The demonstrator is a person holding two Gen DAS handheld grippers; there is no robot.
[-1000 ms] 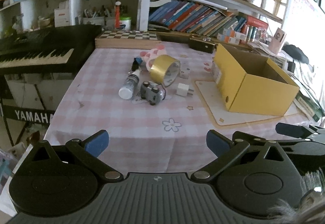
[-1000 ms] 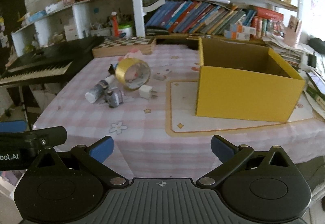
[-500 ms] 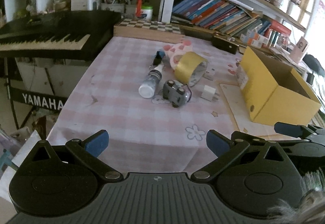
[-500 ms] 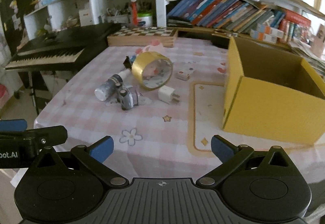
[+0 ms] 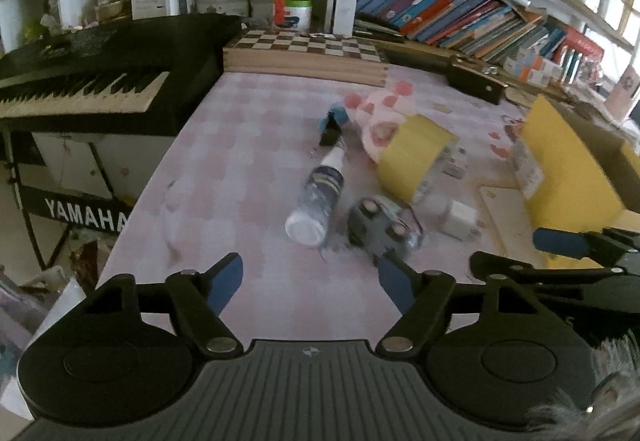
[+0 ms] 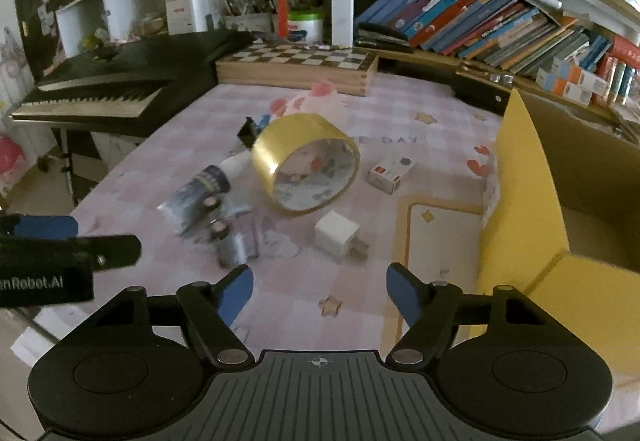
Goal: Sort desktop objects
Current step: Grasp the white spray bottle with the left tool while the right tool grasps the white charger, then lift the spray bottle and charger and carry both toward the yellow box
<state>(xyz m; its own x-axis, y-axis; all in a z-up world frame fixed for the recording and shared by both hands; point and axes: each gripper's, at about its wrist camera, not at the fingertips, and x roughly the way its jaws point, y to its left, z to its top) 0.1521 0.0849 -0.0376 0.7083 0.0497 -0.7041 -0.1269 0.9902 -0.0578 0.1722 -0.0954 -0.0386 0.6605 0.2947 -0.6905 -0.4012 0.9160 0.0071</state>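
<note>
Loose objects lie on the pink checked tablecloth (image 5: 224, 177): a spray bottle (image 5: 317, 199) on its side, a grey toy car (image 5: 382, 227), a gold tape roll (image 6: 306, 165), a white charger plug (image 6: 337, 236), a small white box (image 6: 390, 171) and a pink plush (image 5: 378, 113). An open yellow box (image 6: 528, 201) stands at the right. My left gripper (image 5: 310, 279) is open and empty, just short of the bottle and car. My right gripper (image 6: 319, 288) is open and empty, just short of the plug.
A black Yamaha keyboard (image 5: 80, 89) stands left of the table. A wooden chessboard (image 5: 306, 55) and a black case (image 5: 474, 81) lie at the table's far edge. Shelves with books (image 6: 480, 25) rise behind. A beige mat (image 6: 440, 217) lies under the yellow box.
Both grippers have moved forward toward the pile of objects, which now looks larger and closer. Both sets of jaws have narrowed somewhat but stay open. Nothing has been picked up.
</note>
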